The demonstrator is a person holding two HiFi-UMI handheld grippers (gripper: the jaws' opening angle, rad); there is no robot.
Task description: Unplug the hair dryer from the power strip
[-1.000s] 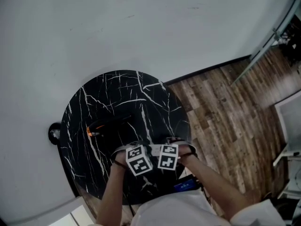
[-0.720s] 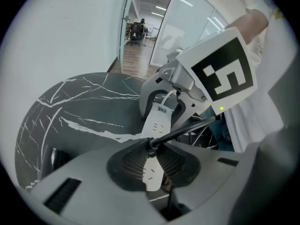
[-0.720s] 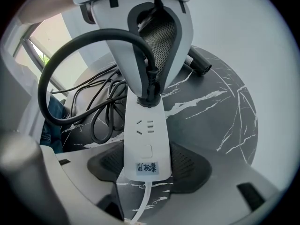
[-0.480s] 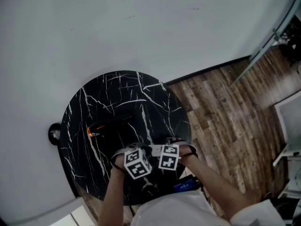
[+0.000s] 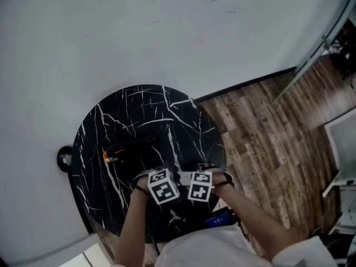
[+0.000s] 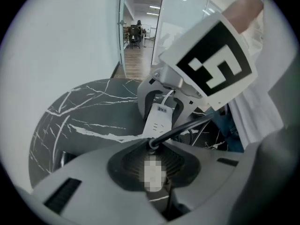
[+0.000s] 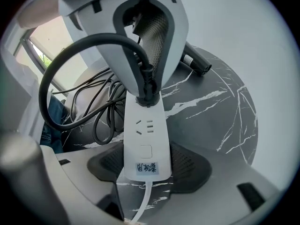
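On the round black marble table (image 5: 139,110), a white power strip (image 7: 143,144) lies lengthwise between the pads of my right gripper (image 7: 143,172), which is shut on it. A black plug (image 7: 146,93) sits in the strip's far socket. My left gripper (image 7: 149,74) comes down over the plug from the other side, its jaws closed on it. In the left gripper view the black cord (image 6: 183,125) runs out from between my own jaws toward the strip (image 6: 159,118). The black hair dryer (image 5: 125,149), with an orange spot, lies further back on the table.
The dryer's slack cord (image 7: 101,109) lies coiled by the table's near edge. The strip's white lead (image 7: 143,205) runs toward me. The table stands against a white wall (image 5: 167,32), with wooden floor (image 5: 267,121) to the right. A dark round object (image 5: 64,157) is by the table's left rim.
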